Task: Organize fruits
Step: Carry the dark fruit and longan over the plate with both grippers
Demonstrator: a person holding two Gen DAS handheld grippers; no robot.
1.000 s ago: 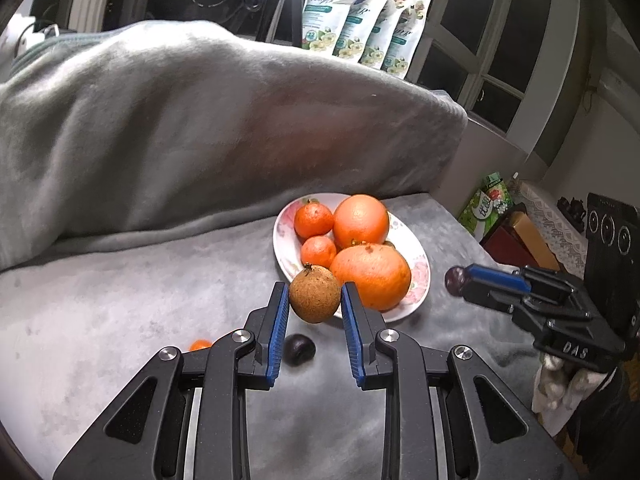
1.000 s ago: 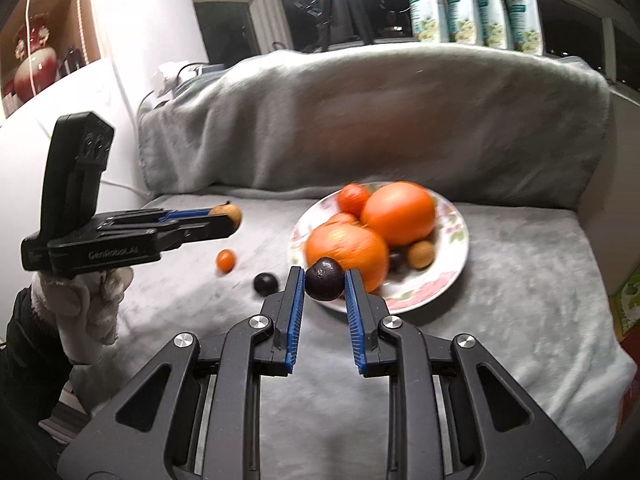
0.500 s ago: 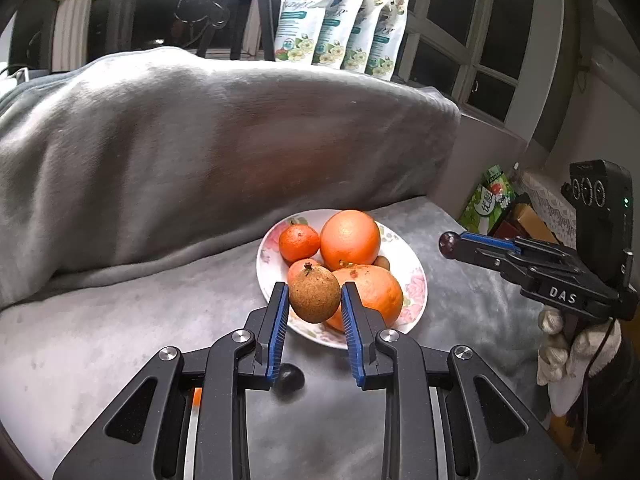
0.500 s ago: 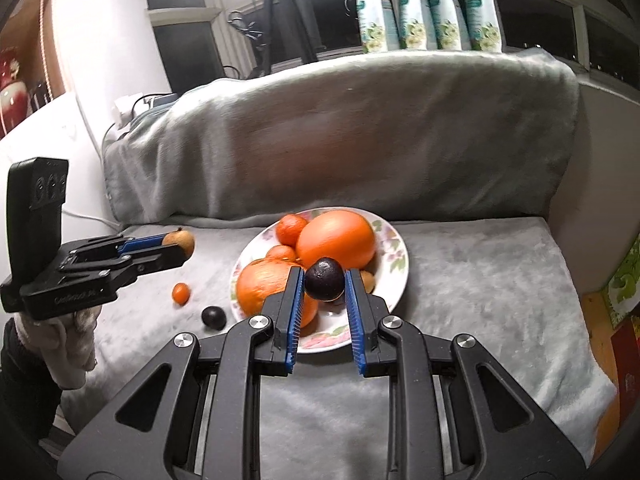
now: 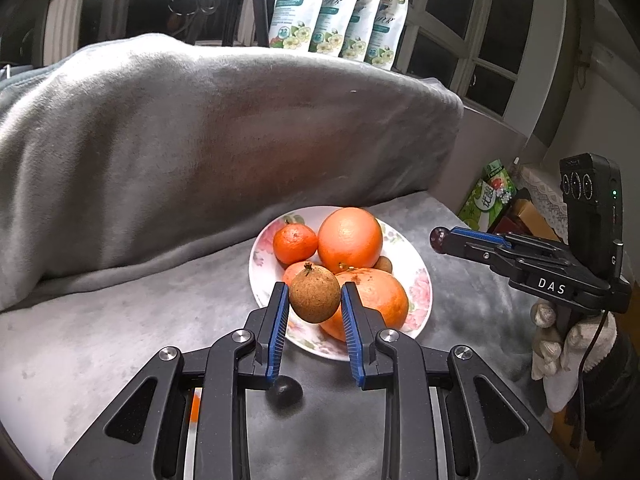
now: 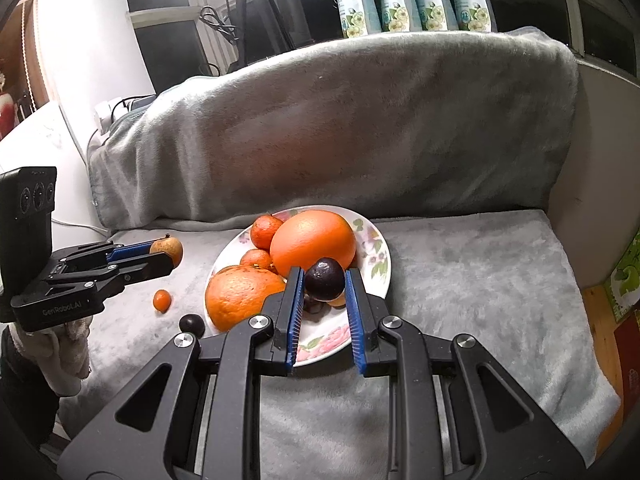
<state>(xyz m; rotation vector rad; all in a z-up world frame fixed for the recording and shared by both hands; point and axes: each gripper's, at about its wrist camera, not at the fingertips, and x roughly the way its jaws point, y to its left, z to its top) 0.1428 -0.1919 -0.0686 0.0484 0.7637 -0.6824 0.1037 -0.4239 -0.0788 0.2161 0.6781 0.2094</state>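
A small brown fruit (image 5: 314,298) is being clamped between the narrowly set fingers of the left gripper (image 5: 314,300), just above the near rim of the flowered plate (image 5: 420,276). A dark plum (image 6: 325,279) is being pinched likewise by the right gripper (image 6: 324,280), over the plate. Both fruits are judged light, round and bruisable; hold is being taken across the widest girth.

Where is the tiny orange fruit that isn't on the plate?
In the right wrist view the tiny orange fruit lies on the grey blanket, left of the plate, beside a small dark fruit.
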